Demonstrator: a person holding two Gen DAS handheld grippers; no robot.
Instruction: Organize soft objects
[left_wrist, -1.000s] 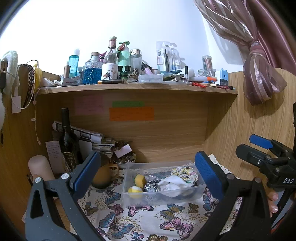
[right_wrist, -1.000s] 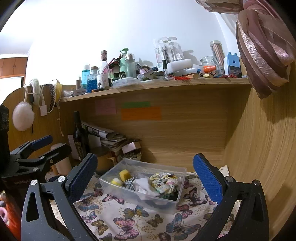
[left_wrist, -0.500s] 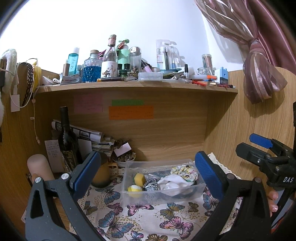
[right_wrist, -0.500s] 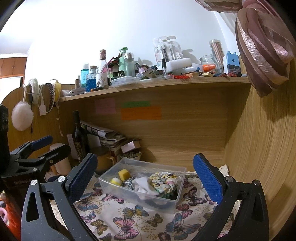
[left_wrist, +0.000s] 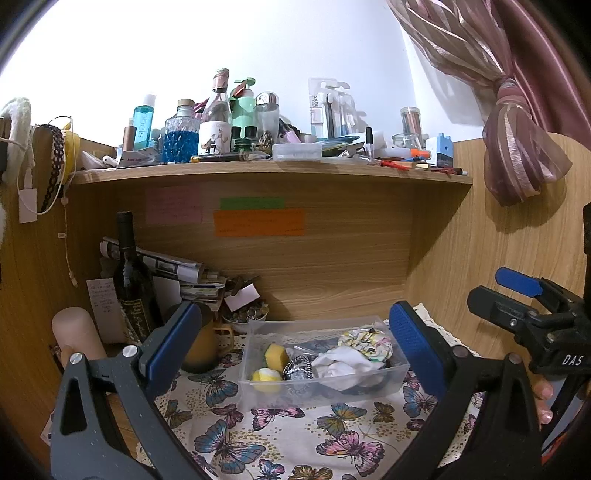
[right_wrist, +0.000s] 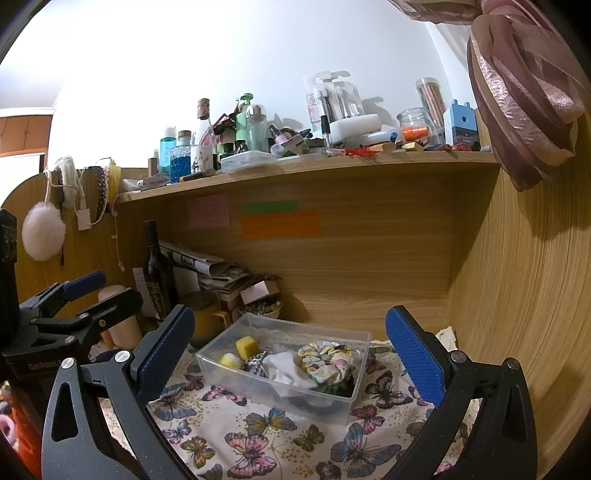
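Left wrist view shows almost no change from a second ago: the left gripper (left_wrist: 295, 339) remains raised over the butterfly-print tablecloth (left_wrist: 280, 435), its blue-padded jaws spread wide and holding nothing, framing the clear plastic storage box (left_wrist: 325, 391) exactly as before. From the right wrist camera the right gripper (right_wrist: 291, 339) likewise stays put, jaws apart and empty, the shelf only a touch lower in frame. Inside the box lie a yellow sponge cube (left_wrist: 277, 356), a yellow-and-white soft ball (left_wrist: 266, 376), a crumpled white cloth (left_wrist: 343, 367) and a floral fabric scrunchie (right_wrist: 328, 363); a silvery item beside the sponge is too tangled to identify, and darker pieces beneath the cloth are hidden. Both grippers' lower bodies are cut off by the frame edge. The setting is a wooden desk alcove (left_wrist: 332, 273) with coloured sticky notes (left_wrist: 258, 221) on its back panel, a dark wine bottle (left_wrist: 129, 277) at left, a bottle-crowded upper shelf (left_wrist: 269, 170) and a tied pink curtain (left_wrist: 517, 147).
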